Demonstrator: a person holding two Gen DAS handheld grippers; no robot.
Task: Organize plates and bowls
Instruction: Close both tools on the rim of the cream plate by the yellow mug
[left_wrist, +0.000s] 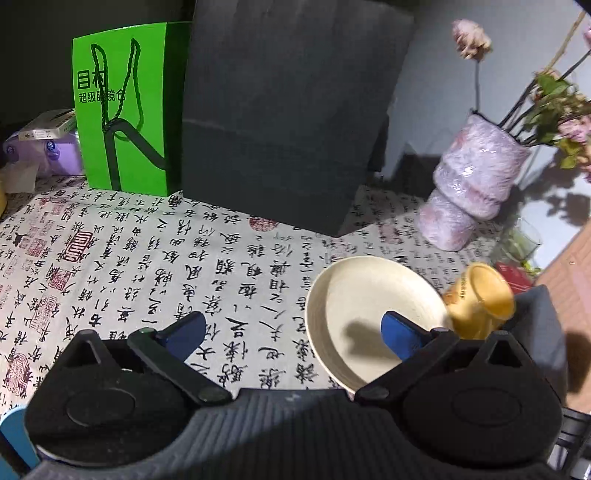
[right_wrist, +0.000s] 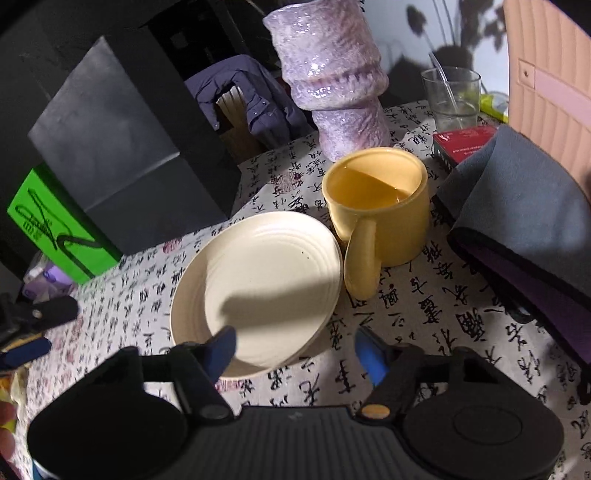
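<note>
Risk: right tongs (right_wrist: 295, 354) hanging half-wide astride near rim of cream ribbed ceramic plate (right_wrist: 258, 288) on bench | left tongs (left_wrist: 295, 332) wide | yellow mug of liquid (right_wrist: 376, 206) touching plate, spilling if nudged.

A cream plate (right_wrist: 266, 280) with ringed ridges, a yellow mug (right_wrist: 376, 206), a mottled lilac vase (right_wrist: 332, 74), a green bag (left_wrist: 125, 110); the desk's cloth (left_wrist: 147, 258) bears black calligraphy and red seals.

Plate (right_wrist: 258, 280) left of mug (right_wrist: 376, 206)
</note>
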